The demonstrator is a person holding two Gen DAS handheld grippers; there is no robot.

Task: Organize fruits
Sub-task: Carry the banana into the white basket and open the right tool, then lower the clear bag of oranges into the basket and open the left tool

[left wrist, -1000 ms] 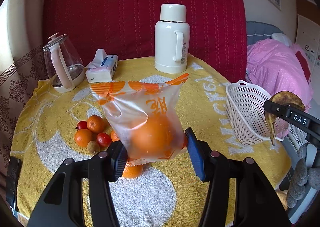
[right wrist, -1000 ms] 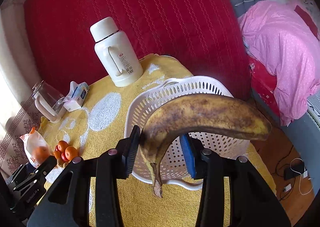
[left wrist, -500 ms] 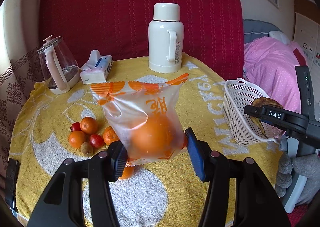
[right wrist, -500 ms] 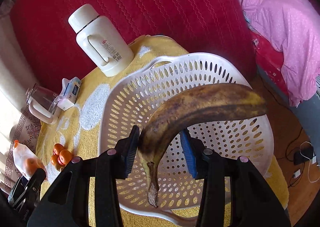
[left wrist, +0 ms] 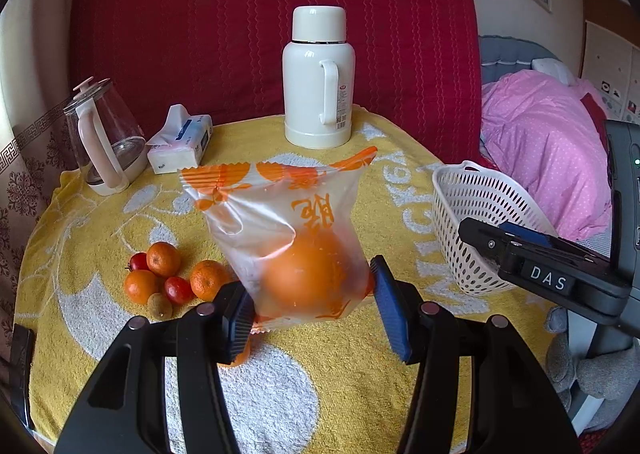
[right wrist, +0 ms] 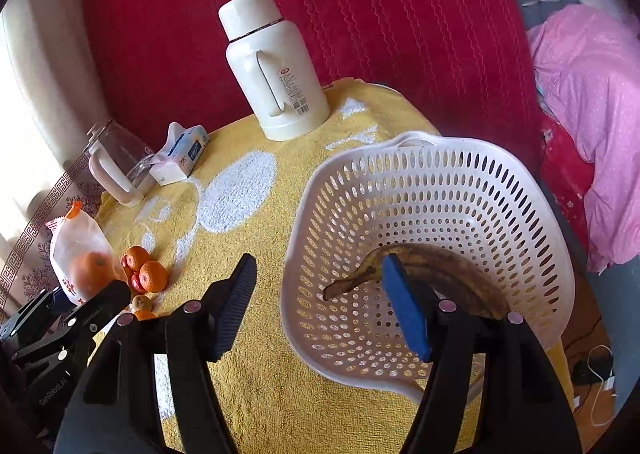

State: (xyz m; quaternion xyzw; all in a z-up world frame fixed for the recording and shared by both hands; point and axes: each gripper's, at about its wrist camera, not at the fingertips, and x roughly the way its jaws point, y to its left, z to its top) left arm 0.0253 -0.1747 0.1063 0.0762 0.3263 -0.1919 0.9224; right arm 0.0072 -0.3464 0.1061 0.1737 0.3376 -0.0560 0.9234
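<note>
Banana (right wrist: 440, 274) lies in our white basket (right wrist: 532, 222), its long axis running across and its stem tip pointing left, with the right end hidden behind a finger. Our right tool (right wrist: 324, 302) has just been opening and holds nothing. Our left tool (left wrist: 312, 314) clamps the bag (left wrist: 280, 222) with an orange (left wrist: 306, 274) inside above the worktop (left wrist: 360, 374).

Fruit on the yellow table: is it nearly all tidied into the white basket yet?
Not nearly. Done: one spotty banana lies inside the white basket, and the right tongs have just been opening, with nothing between them now. In hand: the left tongs grip a bagged orange, not yet in the basket. Left: the small oranges and red fruits sit on the yellow towel.
</note>
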